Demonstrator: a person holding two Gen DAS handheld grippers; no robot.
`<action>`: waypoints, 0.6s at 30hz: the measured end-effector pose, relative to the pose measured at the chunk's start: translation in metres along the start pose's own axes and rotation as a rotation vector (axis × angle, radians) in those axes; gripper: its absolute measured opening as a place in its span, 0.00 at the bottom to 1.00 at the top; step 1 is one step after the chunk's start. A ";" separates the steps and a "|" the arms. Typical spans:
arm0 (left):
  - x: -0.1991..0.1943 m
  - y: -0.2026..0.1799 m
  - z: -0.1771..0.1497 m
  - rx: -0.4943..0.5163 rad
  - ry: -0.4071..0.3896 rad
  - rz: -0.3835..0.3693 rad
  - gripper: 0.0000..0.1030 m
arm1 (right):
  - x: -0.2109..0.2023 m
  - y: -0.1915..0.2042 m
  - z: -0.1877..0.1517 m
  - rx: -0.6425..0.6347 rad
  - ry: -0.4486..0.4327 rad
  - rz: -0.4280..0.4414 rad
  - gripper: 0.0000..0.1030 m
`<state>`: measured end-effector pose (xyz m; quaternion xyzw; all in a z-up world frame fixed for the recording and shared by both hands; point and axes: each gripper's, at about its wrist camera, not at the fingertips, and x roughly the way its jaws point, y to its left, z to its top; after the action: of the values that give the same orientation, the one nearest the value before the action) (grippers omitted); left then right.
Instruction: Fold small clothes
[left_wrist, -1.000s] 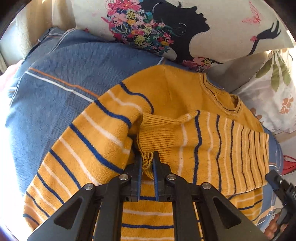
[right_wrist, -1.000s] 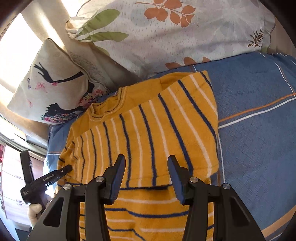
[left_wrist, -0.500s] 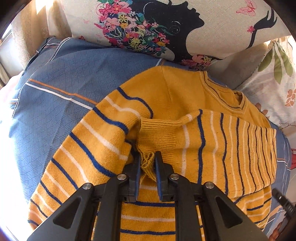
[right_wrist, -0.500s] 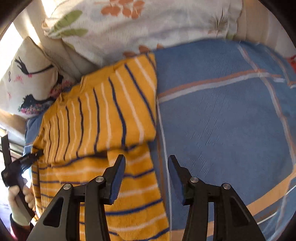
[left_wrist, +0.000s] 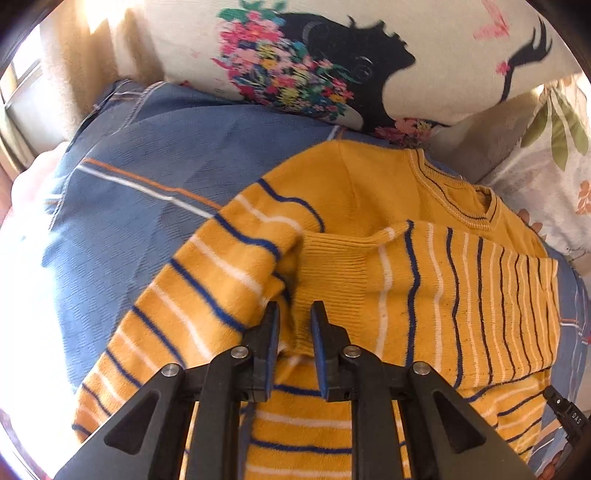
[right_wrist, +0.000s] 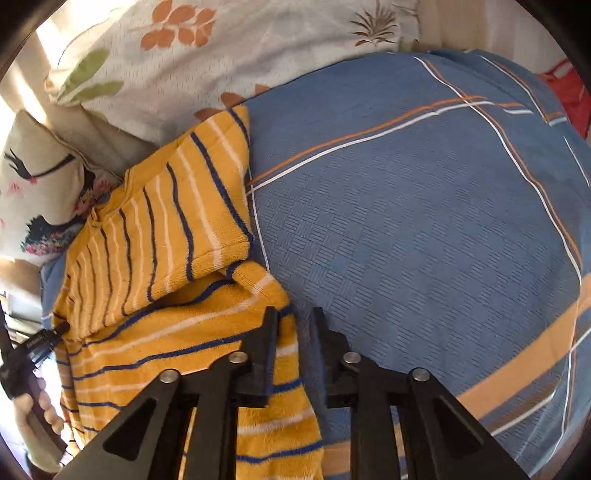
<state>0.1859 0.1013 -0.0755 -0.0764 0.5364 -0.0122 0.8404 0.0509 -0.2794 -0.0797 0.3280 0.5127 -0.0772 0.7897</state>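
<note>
I have the left gripper with jaws parted around the sleeve cuff at lower centre; the right gripper gapes over the sweater edge; I'd withdraw gently without dragging the fold.

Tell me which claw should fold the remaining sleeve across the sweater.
Left, probably. The left claw already straddles the ribbed cuff of the sweater; the right claw sits at its edge.

bed: covered by blue bedspread with white and orange lines | on it: yellow striped sweater lying flat, one sleeve folded across its chest | at head end: silhouette-print cushion beside leaf-print pillow, both touching the sweater's top edge
</note>
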 end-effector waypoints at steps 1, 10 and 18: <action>-0.006 0.008 -0.002 -0.019 -0.001 -0.013 0.17 | -0.005 -0.001 -0.001 0.003 -0.001 0.009 0.21; -0.079 0.103 -0.039 -0.190 -0.093 0.035 0.38 | -0.029 0.049 -0.021 -0.202 -0.025 0.055 0.29; -0.106 0.202 -0.099 -0.403 -0.070 0.082 0.39 | -0.016 0.174 -0.083 -0.591 0.087 0.207 0.41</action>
<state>0.0390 0.2999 -0.0501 -0.2216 0.5013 0.1321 0.8259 0.0599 -0.0989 -0.0112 0.1376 0.5101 0.1702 0.8318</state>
